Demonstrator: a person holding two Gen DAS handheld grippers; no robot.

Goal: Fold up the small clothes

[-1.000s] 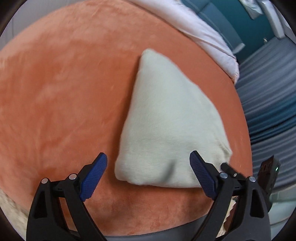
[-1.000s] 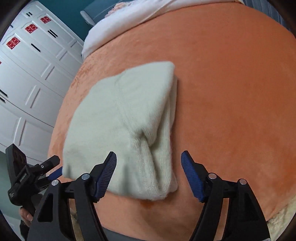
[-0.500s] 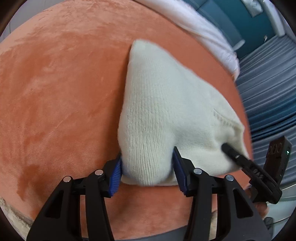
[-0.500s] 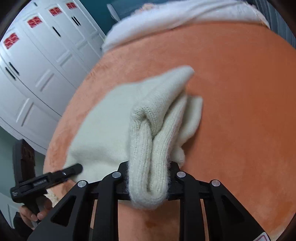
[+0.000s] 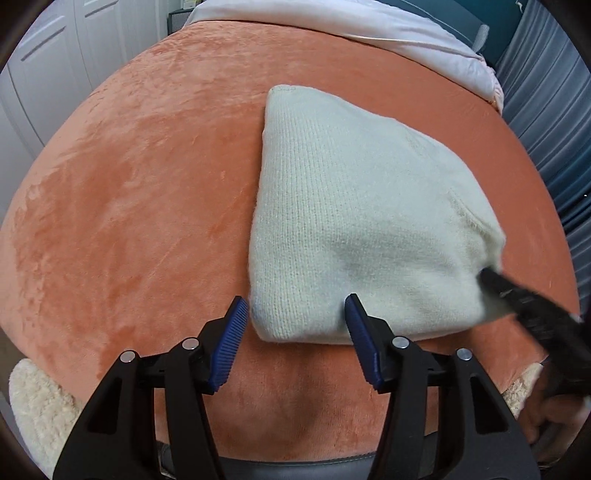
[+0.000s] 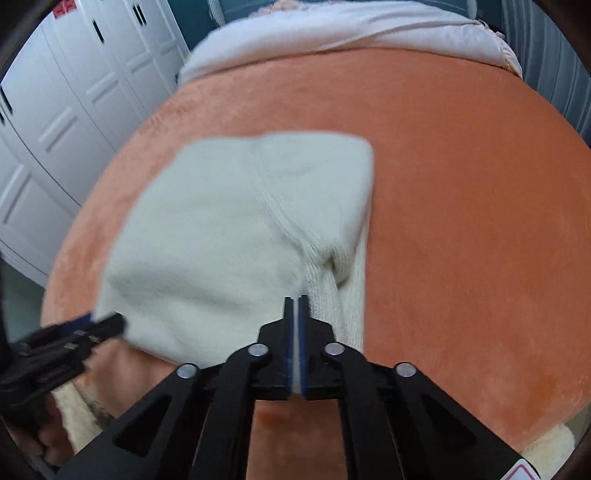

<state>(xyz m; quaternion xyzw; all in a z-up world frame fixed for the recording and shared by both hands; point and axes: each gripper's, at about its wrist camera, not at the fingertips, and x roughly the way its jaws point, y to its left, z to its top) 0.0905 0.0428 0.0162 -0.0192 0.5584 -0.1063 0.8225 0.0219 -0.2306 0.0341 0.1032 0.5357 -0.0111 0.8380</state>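
on the orange plush blanket (image 5: 140, 206) we see both grippers angled steeply down at a folded cream knitted garment (image 5: 354, 221). the left gripper (image 5: 295, 332) has its blue pads astride the garment's near corner, its jaws opening. the right gripper (image 6: 294, 339) is clamped tight on the garment's near edge. the garment's long axis runs away from us toward the white bedding (image 6: 351, 33).

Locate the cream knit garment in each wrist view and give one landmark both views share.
Left wrist: cream knit garment right of centre, on the orange blanket.
Right wrist: garment left of centre, near edge pinched in the right gripper.
Shared landmark: white bedding along the top.
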